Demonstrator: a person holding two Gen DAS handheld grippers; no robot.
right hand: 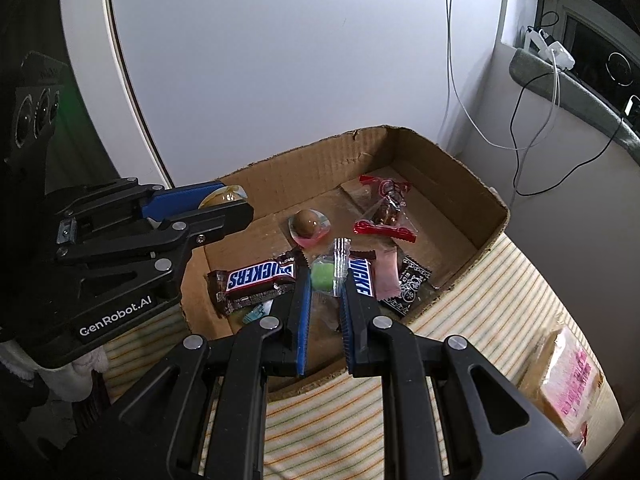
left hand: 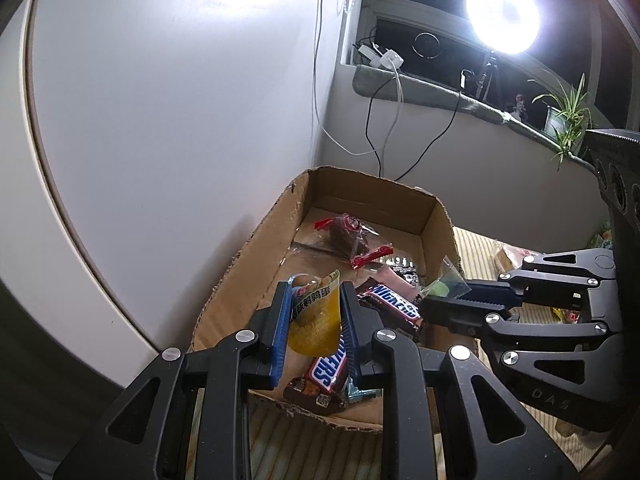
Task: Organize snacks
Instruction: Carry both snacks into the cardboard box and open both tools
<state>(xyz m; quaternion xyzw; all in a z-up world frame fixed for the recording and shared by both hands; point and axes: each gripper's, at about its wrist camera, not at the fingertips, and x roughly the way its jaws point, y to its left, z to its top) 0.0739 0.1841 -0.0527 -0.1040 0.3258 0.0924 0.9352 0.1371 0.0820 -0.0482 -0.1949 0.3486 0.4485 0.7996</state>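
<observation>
Both sets of tongs hang over the near end of the cardboard box [right hand: 476,184]. The left tongs [left hand: 314,314] are clamped on a yellow snack pouch [left hand: 314,320]; the right tongs [right hand: 323,300] pinch a clear packet with a green candy [right hand: 323,276]. Below lie two Snickers bars [right hand: 256,278]. I'd lower each low over bare cardboard farther back, then release, so nothing bounces out.

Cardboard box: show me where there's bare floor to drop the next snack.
Bare floor in the cardboard box lies along the left wall, behind the Snickers bar, and in the far right corner past the red-ended packet. The near middle is crowded.
</observation>
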